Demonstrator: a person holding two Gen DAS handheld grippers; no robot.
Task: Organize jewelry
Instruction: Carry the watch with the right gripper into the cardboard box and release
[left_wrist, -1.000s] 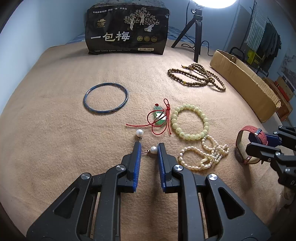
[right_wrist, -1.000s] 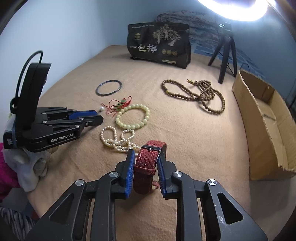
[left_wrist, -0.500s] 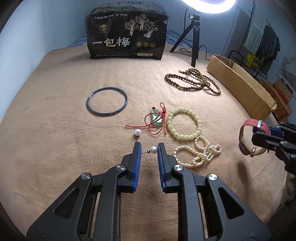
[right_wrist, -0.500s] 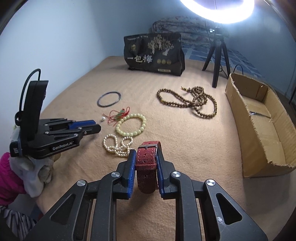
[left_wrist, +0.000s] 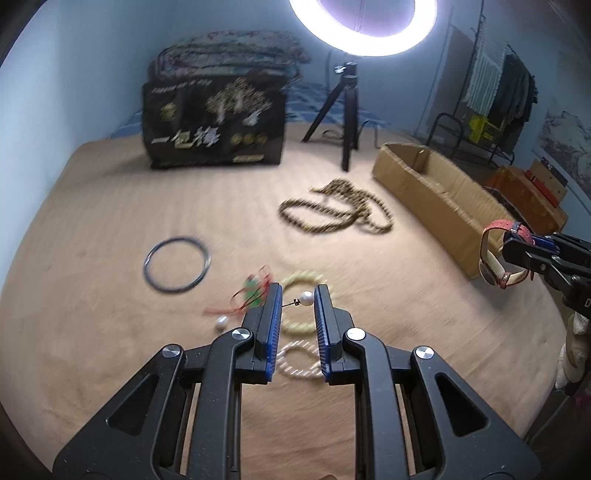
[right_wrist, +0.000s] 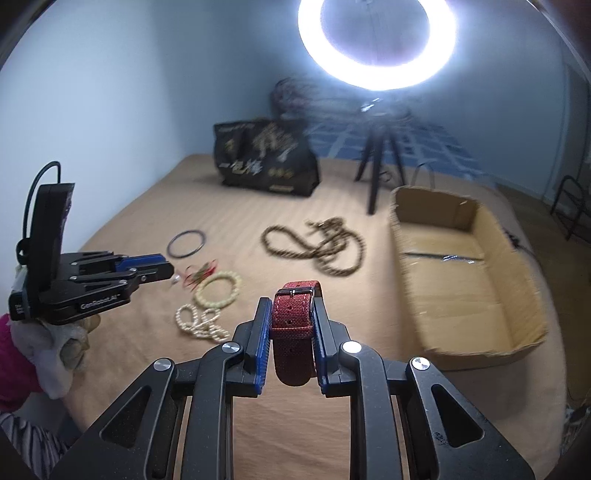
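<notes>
Tan blanket (left_wrist: 110, 369) carries loose jewelry mid-surface. Left gripper (left_wrist: 297, 295) pinches a pearl earring (left_wrist: 306, 297) above it; right gripper (right_wrist: 291, 306) clamps a red watch (right_wrist: 295, 314) near the cardboard box (right_wrist: 480, 295) at the blanket's right edge.

Cardboard box (right_wrist: 461, 277) open-topped, unobstructed; tripod (right_wrist: 376, 166) behind it; wooden beads (right_wrist: 317, 243) beside.

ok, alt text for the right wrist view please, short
The right gripper is shut on a red fabric watch strap, held above a tan blanket. To its left the left gripper hovers by a pale bead bracelet and a pearl strand; a brown bead necklace and an open cardboard box lie beyond.
</notes>
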